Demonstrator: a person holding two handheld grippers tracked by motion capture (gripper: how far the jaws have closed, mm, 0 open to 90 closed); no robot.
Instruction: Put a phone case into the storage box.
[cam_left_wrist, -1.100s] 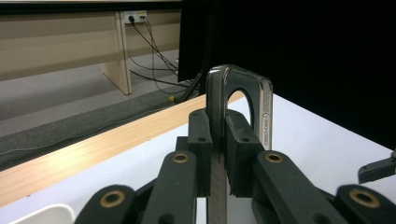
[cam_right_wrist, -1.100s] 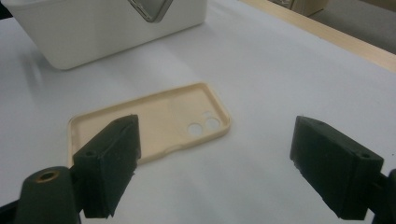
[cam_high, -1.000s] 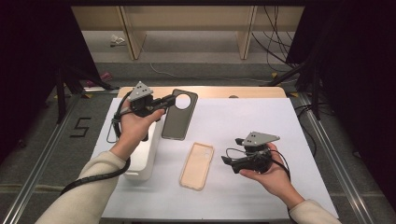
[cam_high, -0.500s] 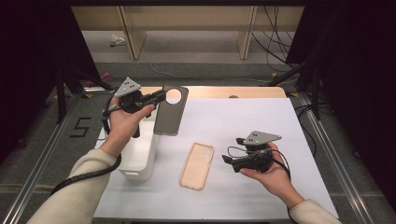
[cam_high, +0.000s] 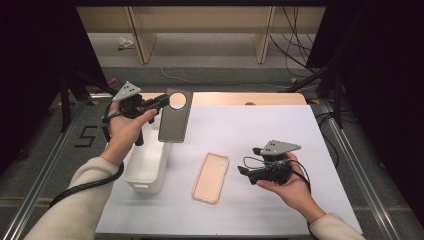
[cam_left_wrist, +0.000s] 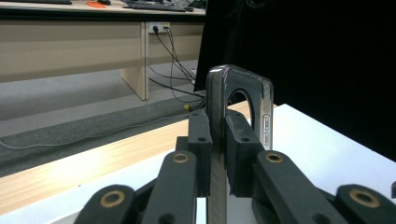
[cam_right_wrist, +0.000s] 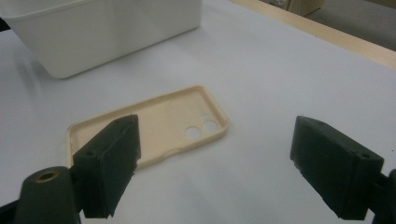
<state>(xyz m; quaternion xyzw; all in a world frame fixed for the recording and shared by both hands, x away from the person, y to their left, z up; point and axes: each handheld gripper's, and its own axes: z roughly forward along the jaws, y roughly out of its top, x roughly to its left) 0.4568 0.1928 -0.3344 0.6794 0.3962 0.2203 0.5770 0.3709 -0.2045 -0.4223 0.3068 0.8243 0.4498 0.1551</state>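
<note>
While our left tongs clamp the dark case hanging upright beside the white bin, our right tongs gape toward the cream case.

A lab or office test bay — black curtains at nine and three o'clock, loose cables at one, plain desk legs at twelve, white-covered table.

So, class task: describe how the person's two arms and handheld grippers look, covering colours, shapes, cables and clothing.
Both arms wear cream long sleeves. Each hand carries a black gripper with a grey three-cornered plate on top. The left gripper trails a thick black ribbed cable; thinner black wires loop around the right gripper. Seen close, the fingers are blocky black pads on arms with brass-coloured pivot rings.
</note>
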